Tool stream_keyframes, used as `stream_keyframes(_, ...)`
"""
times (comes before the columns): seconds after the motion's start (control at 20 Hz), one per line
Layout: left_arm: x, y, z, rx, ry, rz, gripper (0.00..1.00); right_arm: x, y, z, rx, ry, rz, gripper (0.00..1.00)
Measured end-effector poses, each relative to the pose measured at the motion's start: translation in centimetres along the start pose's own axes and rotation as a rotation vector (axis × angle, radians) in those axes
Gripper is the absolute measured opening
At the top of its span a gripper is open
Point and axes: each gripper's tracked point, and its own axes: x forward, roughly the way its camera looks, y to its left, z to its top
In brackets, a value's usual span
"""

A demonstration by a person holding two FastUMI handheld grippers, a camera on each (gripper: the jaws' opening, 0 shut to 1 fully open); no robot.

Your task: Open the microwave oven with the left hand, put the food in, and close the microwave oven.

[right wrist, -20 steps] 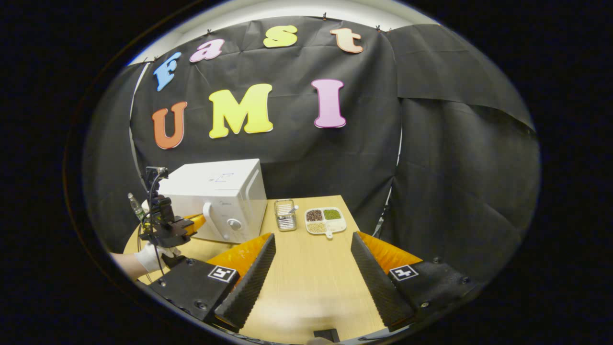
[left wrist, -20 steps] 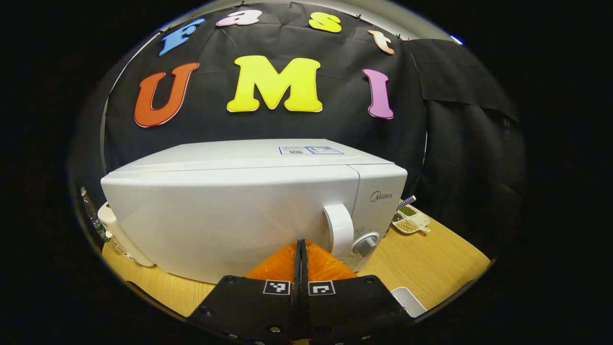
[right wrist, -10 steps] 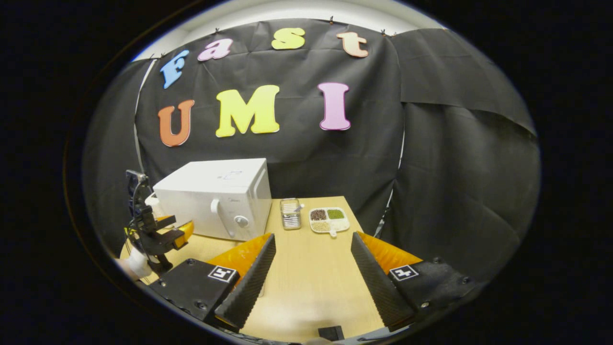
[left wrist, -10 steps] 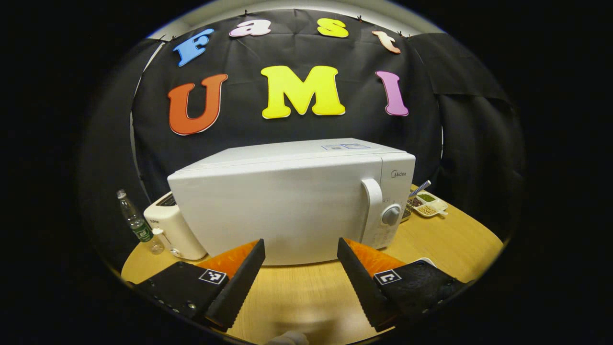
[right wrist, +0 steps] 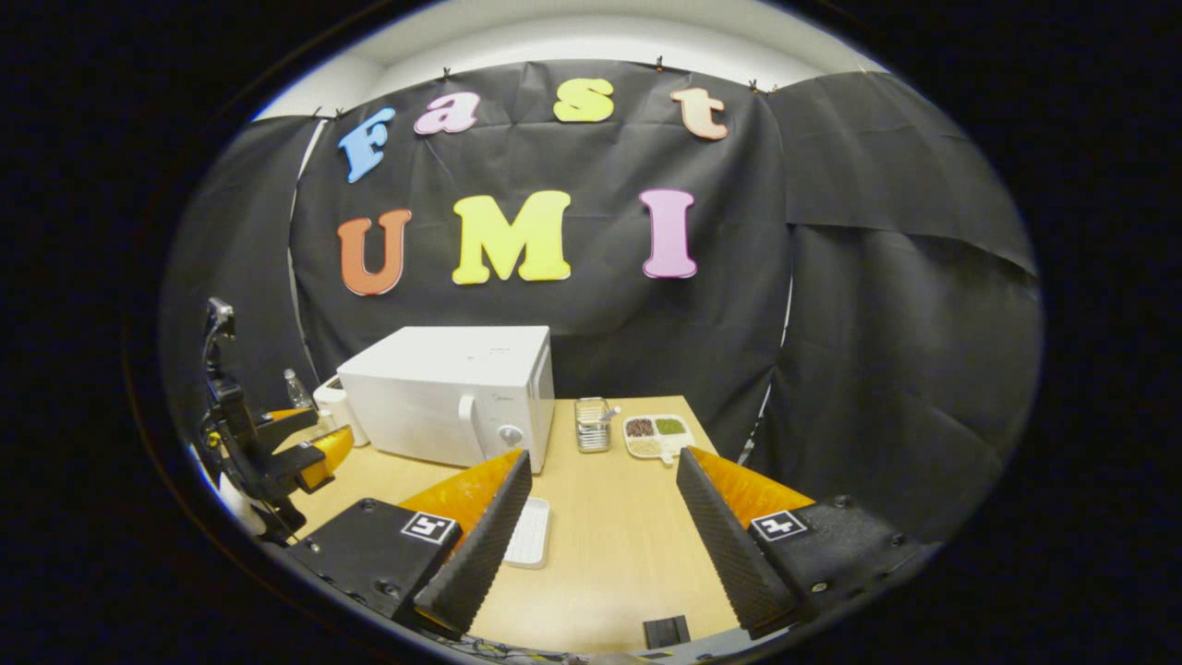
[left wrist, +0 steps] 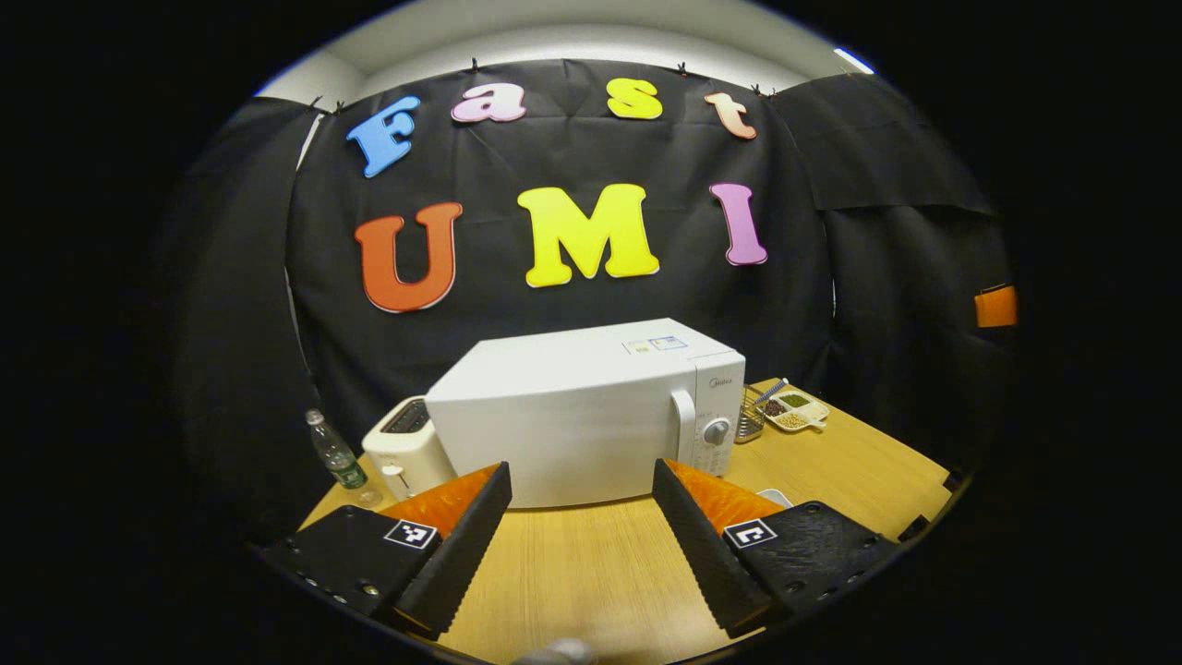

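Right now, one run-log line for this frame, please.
microwave: door shut | left gripper: open, holding nothing, off the handle | right gripper: open over table | white tray: on table

— Anything hidden near the microwave point(left wrist: 591, 420)?
— Toaster point(left wrist: 399, 448) partly tucked behind its left end; wire basket point(left wrist: 750, 417) half covered by its right corner.
— And the white tray point(right wrist: 529, 533)?
— Partly blocked by a finger point(right wrist: 480, 540) in the right gripper view; barely peeked out in the left gripper view.
— Contents of the divided dish point(right wrist: 657, 434)?
— Too small to identify.
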Motion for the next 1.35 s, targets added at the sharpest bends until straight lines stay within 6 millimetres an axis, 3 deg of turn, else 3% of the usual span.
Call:
stream_keyframes(0.2,-6.1,-0.1,6.3,-0.029,-0.107,-0.016,0.96,-2.9,1.2,2.1,-0.001,-0.079,0.004,0.92)
stream_keyframes(0.3,-8.3,1.4,8.3,-0.030,-0.129,0.046,0.96,-4.0,1.7,3.2,0.019,-0.118,0.015,0.92)
stream_keyframes(0.5,-11.9,1.4,11.4,-0.108,-0.178,0.035,0.96,-5.7,2.4,5.0,0.051,-0.177,0.035,0.92)
stream_keyframes(0.9,-15.5,2.8,12.9,-0.109,-0.201,0.080,0.97,-7.6,3.8,7.2,0.039,-0.244,0.077,0.92)
stream_keyframes(1.35,-17.5,4.6,12.6,-0.116,-0.202,0.118,0.96,-8.3,5.1,7.5,0.032,-0.239,0.103,0.92)
